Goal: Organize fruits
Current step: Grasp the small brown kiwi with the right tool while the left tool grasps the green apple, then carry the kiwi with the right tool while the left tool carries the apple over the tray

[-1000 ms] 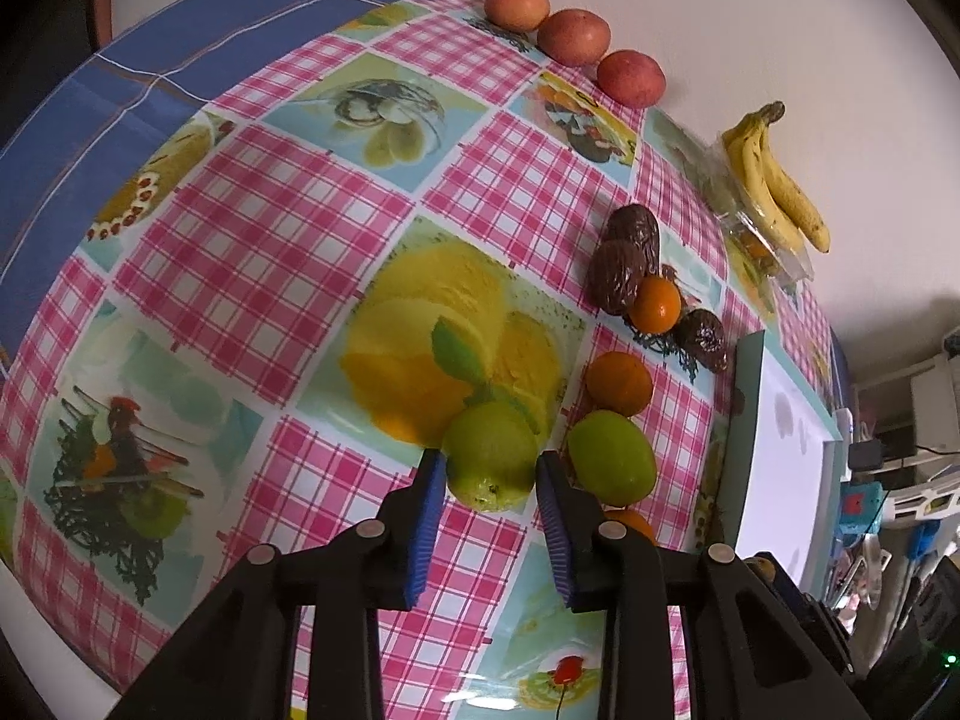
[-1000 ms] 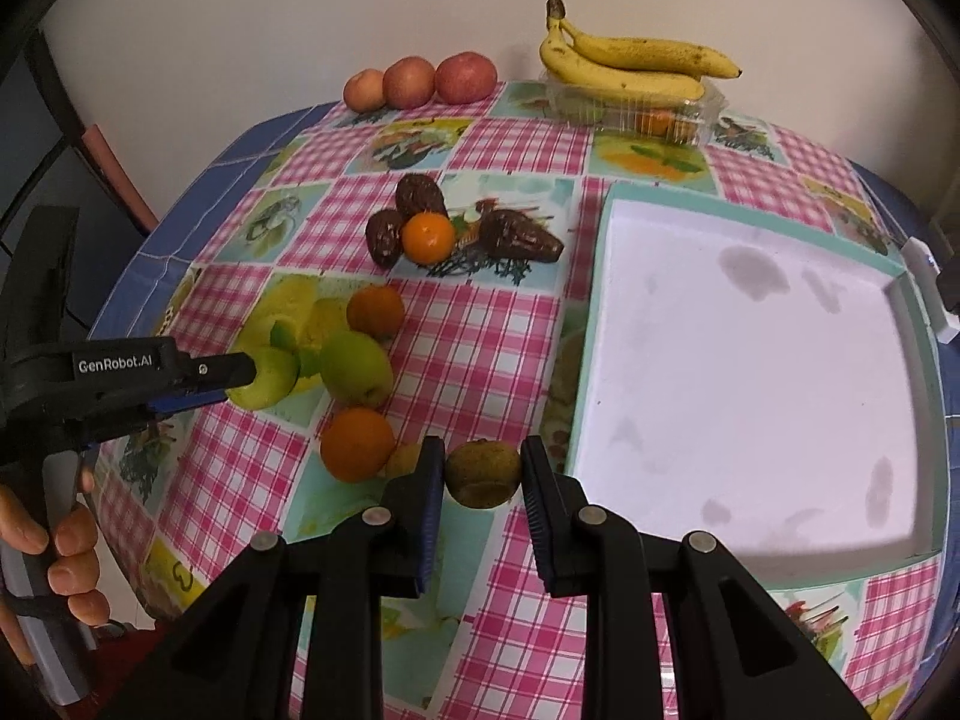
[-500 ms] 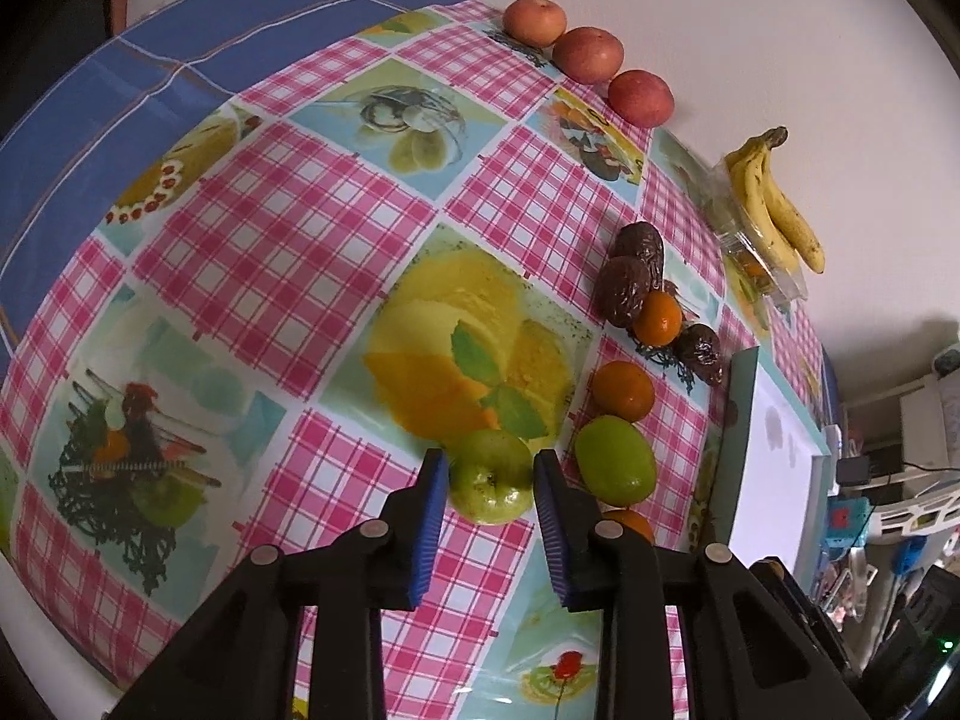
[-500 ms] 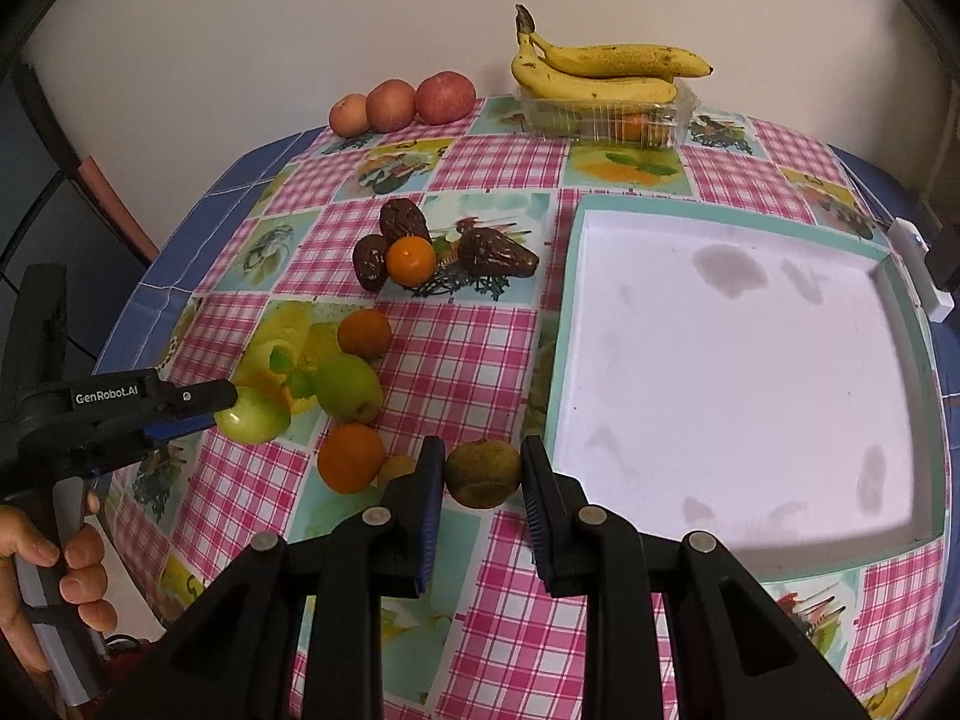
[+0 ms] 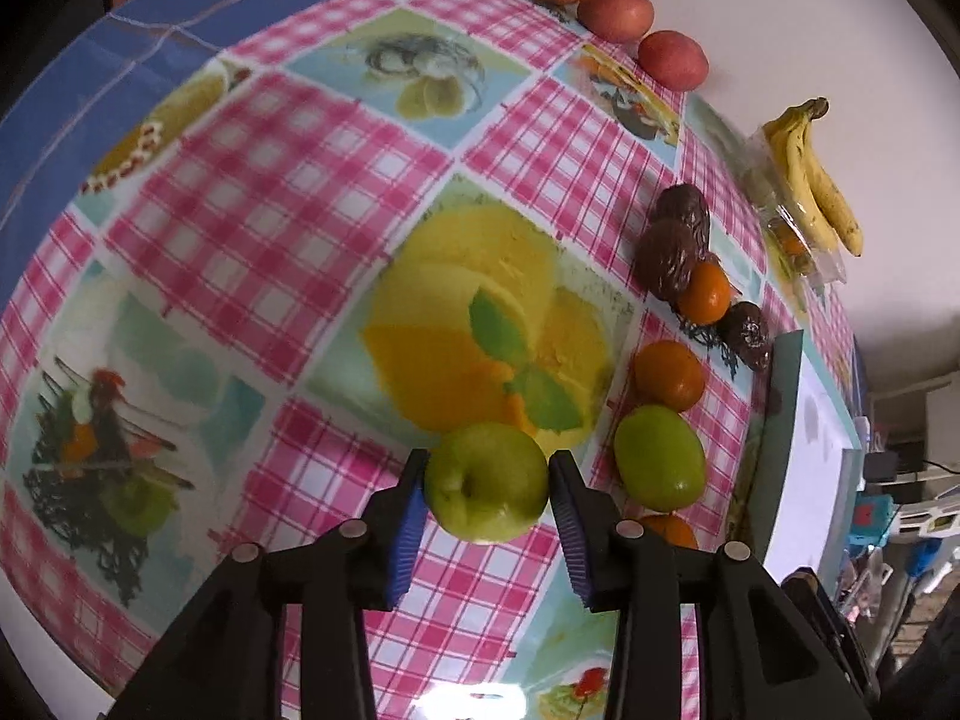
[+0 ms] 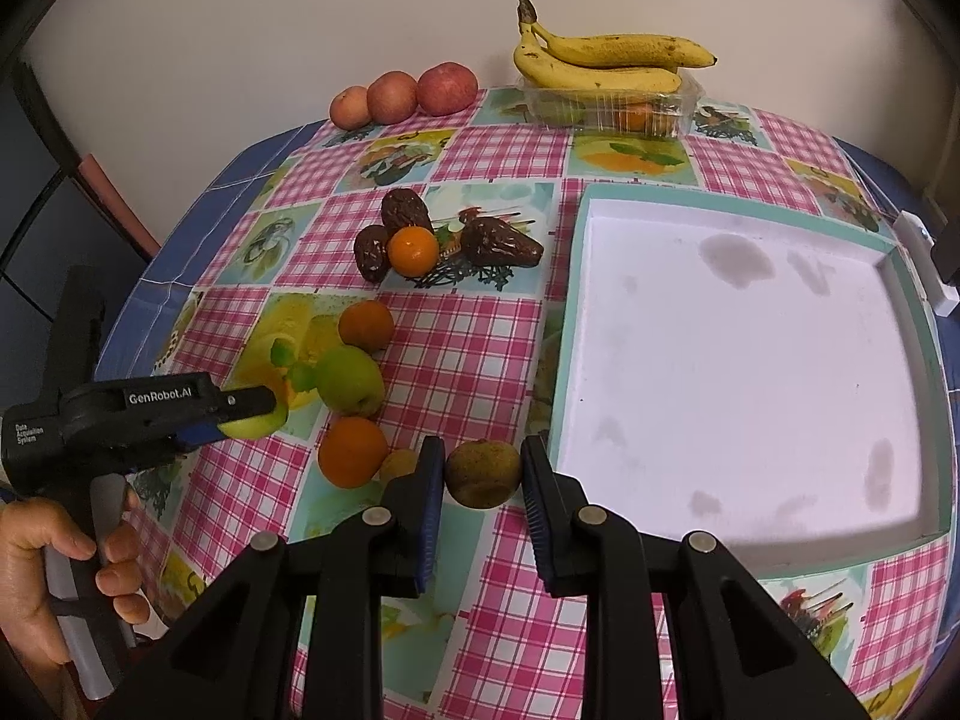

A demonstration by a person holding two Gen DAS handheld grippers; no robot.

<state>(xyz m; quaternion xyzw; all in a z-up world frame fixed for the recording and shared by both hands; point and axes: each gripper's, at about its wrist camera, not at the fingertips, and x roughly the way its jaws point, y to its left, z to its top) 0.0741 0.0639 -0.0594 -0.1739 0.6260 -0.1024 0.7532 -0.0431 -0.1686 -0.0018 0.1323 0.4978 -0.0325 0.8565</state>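
Two fruits (image 5: 487,483) (image 6: 483,474) gripped (tray (image 6: 912,294) bare)

Pink-checked tablecloth (image 6: 480,360), green apple (image 5: 486,483), white tray (image 6: 750,360), yellow bananas (image 6: 606,57)

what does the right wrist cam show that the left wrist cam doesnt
Only the right wrist view shows the brownish fruit between the right gripper fingers, the whole white tray, and the hand holding the left gripper.

Only the left wrist view shows the stem end of the green apple gripped by the left gripper, plus clutter beyond the table.

Both show the second green apple, the oranges, the dark wrinkled fruits, the three red apples and the bananas.
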